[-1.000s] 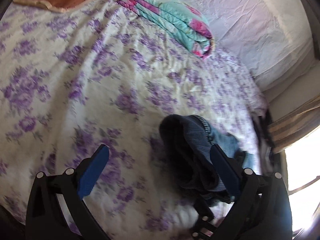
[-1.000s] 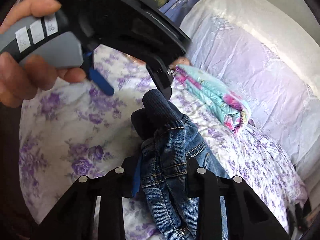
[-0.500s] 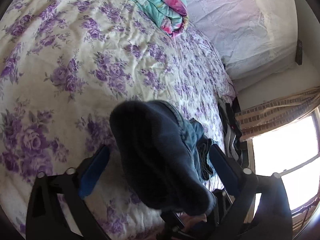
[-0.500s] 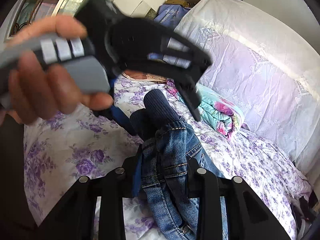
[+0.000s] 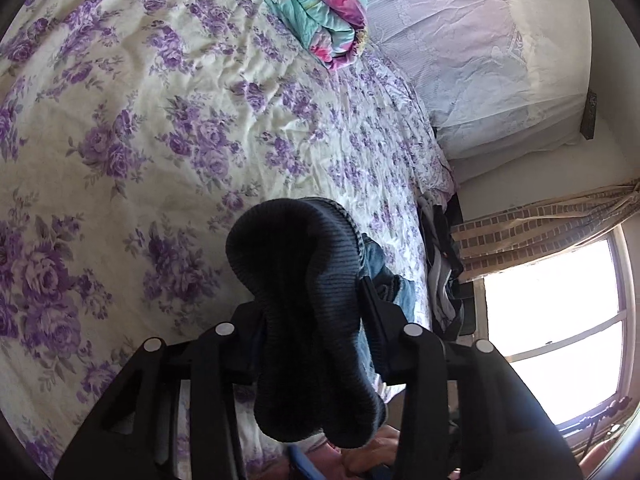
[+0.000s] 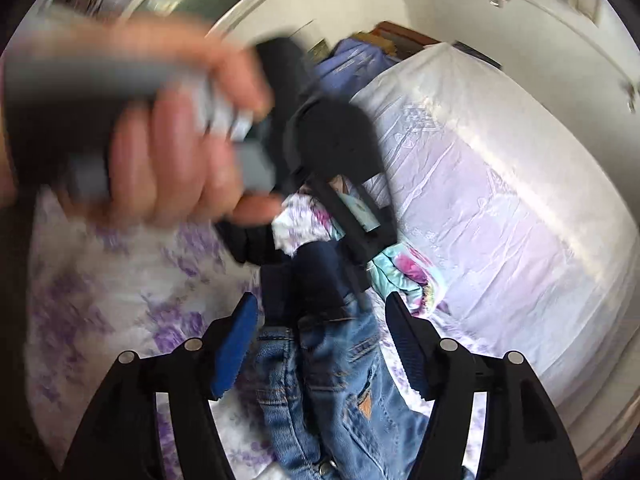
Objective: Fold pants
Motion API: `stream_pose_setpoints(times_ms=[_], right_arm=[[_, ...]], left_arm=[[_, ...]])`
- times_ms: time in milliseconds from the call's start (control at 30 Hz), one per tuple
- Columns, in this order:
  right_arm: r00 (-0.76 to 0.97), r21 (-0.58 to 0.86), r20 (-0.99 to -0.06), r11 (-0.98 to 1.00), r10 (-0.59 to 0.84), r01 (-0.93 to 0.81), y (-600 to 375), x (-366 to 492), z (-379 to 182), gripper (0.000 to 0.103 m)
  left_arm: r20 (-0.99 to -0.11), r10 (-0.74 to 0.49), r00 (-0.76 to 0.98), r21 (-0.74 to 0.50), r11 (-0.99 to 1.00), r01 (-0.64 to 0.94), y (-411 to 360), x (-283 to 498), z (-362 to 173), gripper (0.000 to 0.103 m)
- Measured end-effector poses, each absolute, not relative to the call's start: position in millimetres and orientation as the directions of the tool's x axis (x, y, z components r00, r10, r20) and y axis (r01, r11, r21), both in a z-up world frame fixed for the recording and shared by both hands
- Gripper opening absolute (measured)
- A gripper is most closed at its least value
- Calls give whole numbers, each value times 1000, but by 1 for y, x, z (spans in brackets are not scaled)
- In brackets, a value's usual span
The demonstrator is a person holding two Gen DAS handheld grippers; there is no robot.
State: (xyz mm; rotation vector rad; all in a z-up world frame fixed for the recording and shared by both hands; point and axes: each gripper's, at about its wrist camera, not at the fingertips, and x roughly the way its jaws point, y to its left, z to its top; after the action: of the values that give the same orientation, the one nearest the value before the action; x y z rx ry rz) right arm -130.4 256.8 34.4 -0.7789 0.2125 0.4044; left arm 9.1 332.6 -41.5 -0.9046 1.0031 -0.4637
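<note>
Blue denim pants [image 6: 332, 380] with a dark ribbed waistband [image 5: 304, 280] are bunched above the purple-flowered bedsheet [image 5: 140, 120]. My left gripper [image 5: 312, 304] is closing on the ribbed waistband, and its fingers press it from both sides. In the right wrist view that left gripper [image 6: 316, 264] shows blurred, held by a hand [image 6: 168, 152], clamped on the band's top. My right gripper [image 6: 320, 312] is opening. Its blue pads [image 6: 236, 344] stand clear of the denim, which still hangs between them.
A folded teal and pink quilt [image 5: 316, 12] lies further up the bed. A white-covered bolster [image 5: 480, 60] runs along the wall. Dark clothes [image 5: 440, 272] hang at the bed's edge, below a curtain [image 5: 540, 232] and a bright window [image 5: 552, 340].
My left jaws have gone from wide open to clamped on the ribbed waistband. My right jaws have let go of the denim and spread apart. The left hand has come in closer.
</note>
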Motion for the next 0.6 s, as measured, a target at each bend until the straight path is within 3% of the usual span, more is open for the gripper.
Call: stream_pose_setpoints(times_ms=[133,200,267,300,400,433,567,600], right_arm=[[914,-666,-333,629,231,-401,270,-120,19,66],[937,-696,-297,630,186,-345,272,-114,12,54],[924,-660,-322,651,205,-375,266,-113,14,39],[913,-631,-346,667,216,-397,262,-111,17,37],[903,-587,-361,696,232,-414,250,-108,23,35],[901,-576,-362,703,239,-418,245,-105,24,34],[894,-515,-351,741,277,-431,228,-108,36,34],[894,-496,-345,754,285,-431,220,-106,39,34]], left_arm=[[-519,-726,452,-826,562,-44,331,9,-33,39],[-527,-726,441,-818,575,-32,328,7,-27,39],[-576,-687,443,-774,632,-25,326,5,-20,39],[-599,-670,438,-753,658,-23,324,4,-20,40],[-649,-632,424,-709,705,-34,319,2,-19,68],[-660,-614,434,-690,723,-27,317,1,-17,69],[-650,-606,458,-687,727,-13,313,-1,-9,67],[-630,-630,454,-708,706,-1,311,-1,-8,57]])
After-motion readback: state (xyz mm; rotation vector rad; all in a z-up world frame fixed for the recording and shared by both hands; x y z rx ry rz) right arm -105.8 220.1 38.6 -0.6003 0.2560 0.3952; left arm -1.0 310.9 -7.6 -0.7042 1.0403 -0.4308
